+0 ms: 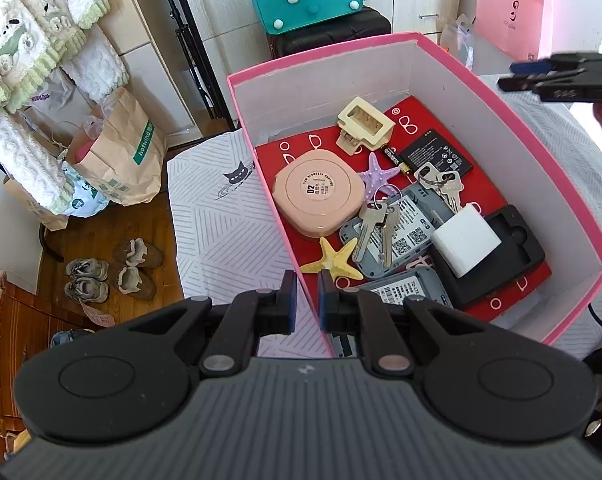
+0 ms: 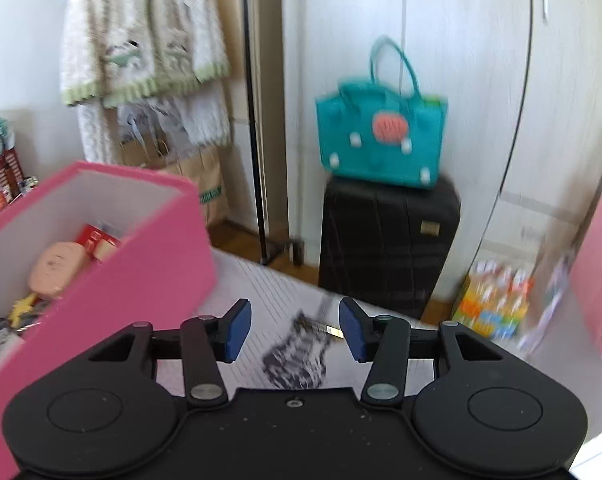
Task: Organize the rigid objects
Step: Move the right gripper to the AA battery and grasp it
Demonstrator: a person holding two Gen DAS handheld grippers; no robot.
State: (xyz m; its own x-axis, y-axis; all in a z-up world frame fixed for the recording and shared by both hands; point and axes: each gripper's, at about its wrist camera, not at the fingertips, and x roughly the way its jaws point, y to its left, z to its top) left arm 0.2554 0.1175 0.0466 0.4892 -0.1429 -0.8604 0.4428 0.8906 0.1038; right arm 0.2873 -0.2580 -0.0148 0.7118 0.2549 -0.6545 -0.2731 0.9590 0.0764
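The main hazard is the pink box (image 1: pixel 385 46) itself. The left gripper (image 1: pixel 306 300) has its jaws pinched on the near wall of the box, one finger outside and one inside, so a careless pull or twist could tip the box or slide it off the striped cloth (image 1: pixel 225 240) — and the loose contents would shift or spill. A second risk lies with the right gripper (image 2: pixel 295 330): it hangs with jaws spread wide and nothing between them, and its view is smeared with blur, so a fast swing could knock the box's side wall.

Relative to the left gripper, the goods lie just ahead of the fingertips and below them, inside the box: a yellow starfish (image 1: pixel 333 260) closest, then the keys (image 1: pixel 375 224), the peach round case (image 1: pixel 316 194), the purple starfish (image 1: pixel 375 176), the cream clip (image 1: pixel 365 124) and a black battery (image 1: pixel 437 152) farther forward. For the right gripper, the box sits well off to its left, apart from the fingers.
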